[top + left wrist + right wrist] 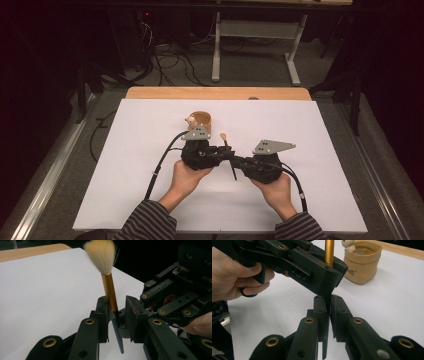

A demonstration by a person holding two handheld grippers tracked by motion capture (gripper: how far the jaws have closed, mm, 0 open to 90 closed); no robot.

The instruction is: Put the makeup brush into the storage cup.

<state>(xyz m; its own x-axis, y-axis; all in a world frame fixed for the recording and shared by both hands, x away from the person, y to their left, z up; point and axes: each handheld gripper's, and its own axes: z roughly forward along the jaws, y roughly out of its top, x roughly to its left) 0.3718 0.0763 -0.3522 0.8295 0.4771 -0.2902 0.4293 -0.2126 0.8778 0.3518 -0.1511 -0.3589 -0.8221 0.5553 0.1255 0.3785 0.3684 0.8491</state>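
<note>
A make-up brush [110, 290] with cream bristles, a gold ferrule and a dark handle stands upright between my grippers, above the white sheet [140, 165]. My left gripper [117, 312] is open around it: the handle leans on the left jaw, with a gap to the right one. Just below, my right gripper [326, 312] is shut on the thin dark end of the handle. In the high view the two grippers meet at the table's middle, left gripper [220, 152] and right gripper [236, 161], with the brush's tuft [223, 136] above them.
A tan bag-shaped cup [201, 120] with a small pale figure [348, 246] on its rim stands just beyond the left gripper. The sheet covers a wooden table [215, 93]. Dark floor with cables and a desk frame lies behind.
</note>
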